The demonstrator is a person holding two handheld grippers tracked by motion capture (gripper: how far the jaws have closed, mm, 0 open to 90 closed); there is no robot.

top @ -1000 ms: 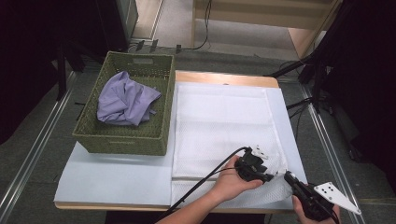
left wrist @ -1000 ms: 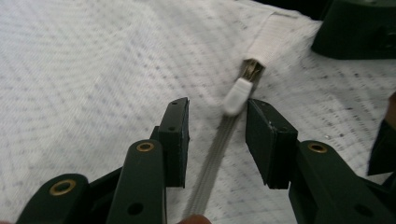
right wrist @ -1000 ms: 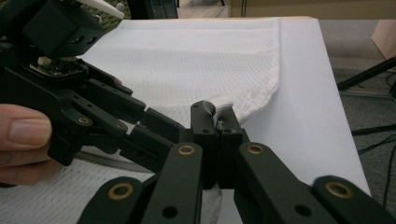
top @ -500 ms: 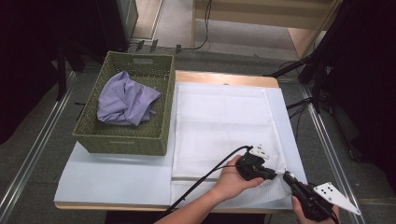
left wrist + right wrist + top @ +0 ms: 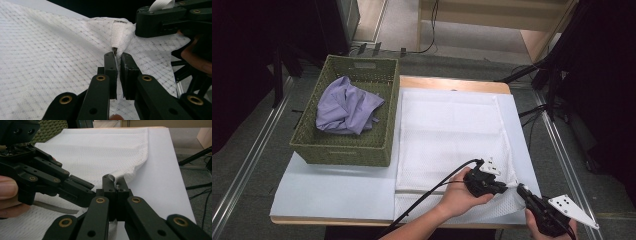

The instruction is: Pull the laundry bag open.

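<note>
Mesh bag lies flat on the table, lower-right corner lifted. Your left tongs have just closed onto its zipper pull; right tongs clamp the corner. Unzipping can start.

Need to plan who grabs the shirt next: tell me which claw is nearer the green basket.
Left. The left claw grips the white mesh cloth right of the green basket; the right claw sits farther right, at the cloth's corner.

No readable text, labels, brands or numbers anywhere: the white mesh cloth, the green woven basket and both grippers' black bodies carry no legible markings.
</note>
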